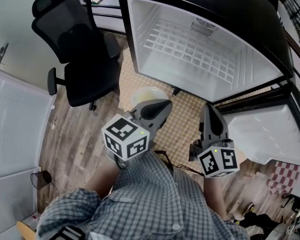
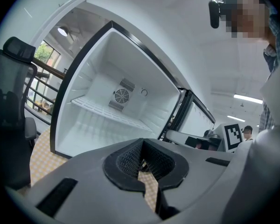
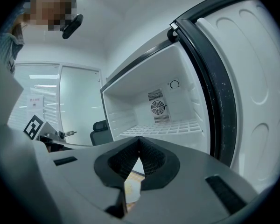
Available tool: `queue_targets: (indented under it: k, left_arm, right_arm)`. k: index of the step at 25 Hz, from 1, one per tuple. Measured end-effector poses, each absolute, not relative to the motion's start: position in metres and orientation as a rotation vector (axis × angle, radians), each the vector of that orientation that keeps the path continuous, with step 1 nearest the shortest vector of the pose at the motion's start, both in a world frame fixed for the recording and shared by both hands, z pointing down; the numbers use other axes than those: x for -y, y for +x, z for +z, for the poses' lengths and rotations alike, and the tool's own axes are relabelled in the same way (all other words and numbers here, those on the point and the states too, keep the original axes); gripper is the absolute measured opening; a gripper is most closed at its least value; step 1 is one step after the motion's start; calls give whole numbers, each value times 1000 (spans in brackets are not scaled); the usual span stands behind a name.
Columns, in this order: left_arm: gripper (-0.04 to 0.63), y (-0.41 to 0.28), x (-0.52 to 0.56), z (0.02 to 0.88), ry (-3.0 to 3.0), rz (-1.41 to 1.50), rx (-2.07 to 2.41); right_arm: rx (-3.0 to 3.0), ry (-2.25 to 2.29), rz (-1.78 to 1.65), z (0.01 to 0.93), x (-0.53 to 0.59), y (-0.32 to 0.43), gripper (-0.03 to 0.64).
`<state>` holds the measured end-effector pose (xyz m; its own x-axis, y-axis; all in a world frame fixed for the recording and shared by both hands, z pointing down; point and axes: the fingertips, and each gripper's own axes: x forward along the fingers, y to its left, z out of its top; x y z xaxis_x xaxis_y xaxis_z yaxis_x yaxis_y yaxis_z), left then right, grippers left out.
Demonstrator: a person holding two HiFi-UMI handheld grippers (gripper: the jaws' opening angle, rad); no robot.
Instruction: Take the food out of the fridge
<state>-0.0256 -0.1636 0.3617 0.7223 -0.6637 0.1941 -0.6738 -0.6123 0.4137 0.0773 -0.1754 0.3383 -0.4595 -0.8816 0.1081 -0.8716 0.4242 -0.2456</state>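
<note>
The small fridge (image 1: 138, 34) stands open, and I see no food inside, only a white wire shelf (image 1: 190, 51). In the left gripper view the same bare interior (image 2: 91, 94) shows its shelf and a fan grille at the back. The right gripper view also shows the fridge (image 3: 130, 111) with nothing on its shelf. My left gripper (image 1: 165, 105) and right gripper (image 1: 209, 108) hover side by side just in front of the opening. Both are shut with nothing between the jaws. A pale round dish-like thing (image 1: 146, 95) lies on the floor under the left gripper; what it holds I cannot tell.
The fridge door (image 1: 272, 134) hangs open at the right, beside my right gripper. A black office chair (image 1: 77, 49) stands left of the fridge. A white panel (image 1: 10, 124) fills the left edge. A checkered mat (image 1: 185, 121) covers the floor before the fridge.
</note>
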Motion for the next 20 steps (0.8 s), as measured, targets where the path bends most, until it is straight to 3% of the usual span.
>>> queue_targets:
  k: [20]
  left_arm:
    - [6,-14,151,365,2439,18,952]
  right_arm:
    - [-2684,-1574,-473,350,177,71,9]
